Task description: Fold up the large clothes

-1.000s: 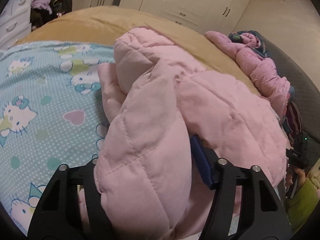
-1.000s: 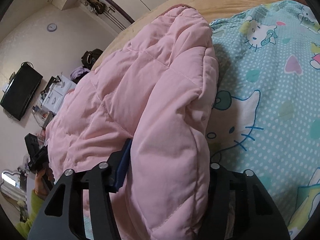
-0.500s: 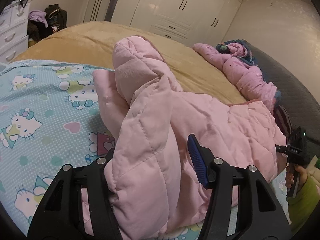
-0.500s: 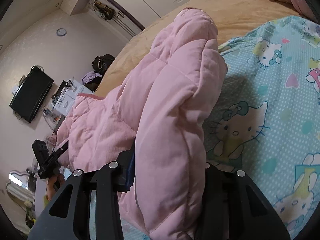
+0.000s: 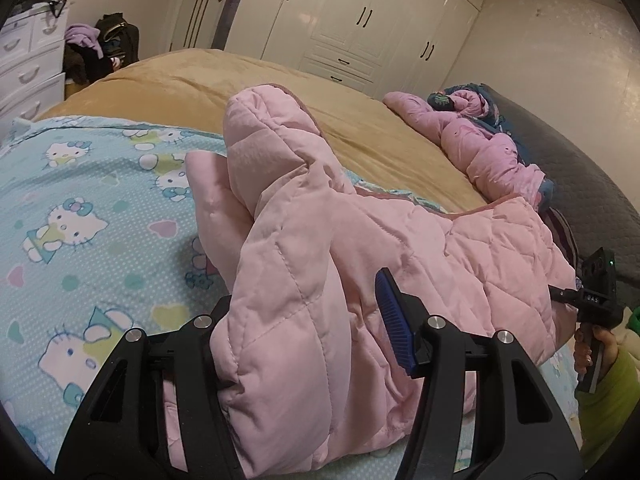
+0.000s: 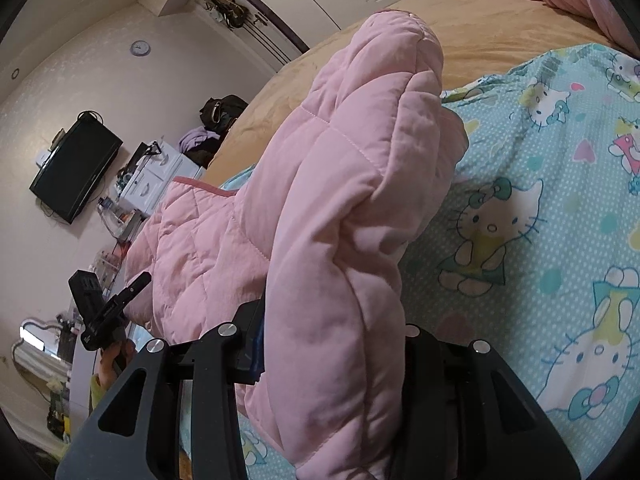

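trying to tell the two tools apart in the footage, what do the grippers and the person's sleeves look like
Both look alike: the left gripper and right gripper have black plastic frames with cut-out slots, silver round bolts and ribbed blue pads inside the fingers. No cables show. The person wears a lime green sleeve.

- White wardrobe (image 5: pixel 372 28) fills the wall ahead of the left gripper.
- White drawers (image 5: pixel 28 68) far left.
- Black television (image 6: pixel 76 166) and round clock (image 6: pixel 141 47) on the wall left of the right gripper.
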Motion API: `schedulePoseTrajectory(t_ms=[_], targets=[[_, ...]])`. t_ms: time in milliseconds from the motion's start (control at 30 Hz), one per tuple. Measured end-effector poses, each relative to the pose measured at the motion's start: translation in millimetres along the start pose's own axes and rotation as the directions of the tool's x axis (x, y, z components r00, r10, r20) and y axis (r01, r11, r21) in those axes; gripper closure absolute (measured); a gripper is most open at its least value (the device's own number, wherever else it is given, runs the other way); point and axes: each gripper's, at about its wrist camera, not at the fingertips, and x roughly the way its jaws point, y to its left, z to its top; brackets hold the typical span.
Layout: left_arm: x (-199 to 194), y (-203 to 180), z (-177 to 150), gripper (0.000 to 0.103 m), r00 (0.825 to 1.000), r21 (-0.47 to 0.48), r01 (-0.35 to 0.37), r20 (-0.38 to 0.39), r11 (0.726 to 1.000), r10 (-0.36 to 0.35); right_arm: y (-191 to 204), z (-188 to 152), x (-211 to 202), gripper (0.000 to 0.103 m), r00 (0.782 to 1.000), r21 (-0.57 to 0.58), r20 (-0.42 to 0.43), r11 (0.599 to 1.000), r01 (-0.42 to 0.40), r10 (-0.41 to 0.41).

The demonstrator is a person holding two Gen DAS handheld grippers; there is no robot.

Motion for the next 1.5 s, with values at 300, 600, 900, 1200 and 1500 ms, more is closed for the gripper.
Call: schedulePoseTrajectory(t_ms=[300, 600, 900, 1200, 1500], targets=[[-14.8, 4.1, -16.7, 0.055, 1.000, -0.014, -0.024, -0.004, 1.000, 0.024, -3.7, -14.6, -7.6, 0.065, 1.000, 0.008, -0.016, 1.000, 0.004, -0.004], [-1.3, 11.8, -21.7, 0.055, 0.996, -0.001, -0.087, -0.033, 0.996, 0.087, -16.3, -20.1, 3.9, 0.063, 0.996, 0.063, -0.032, 0.994, 0.090, -0.088], [11.1, 20.6, -27.7, 0.055, 0.986, 0.023, -0.151, -0.063, 0.988, 0.152, -37.0, -30.1, 23.7, 0.043, 0.983, 0.143, -0.048, 0.972, 0.184, -0.179], [17.0, 27.3, -31.0, 0.049, 0.981, 0.015, -0.175, -0.078, 0.984, 0.176, -44.1, -36.8, 27.7, 0.008, 0.962, 0.181, -0.029, 0.945, 0.271, -0.270], [14.8, 28.9, -30.6, 0.026, 0.974, -0.005, -0.209, -0.087, 0.978, 0.208, -59.2, -43.6, 8.1, 0.004, 0.952, 0.216, -0.018, 0.929, 0.302, -0.305]])
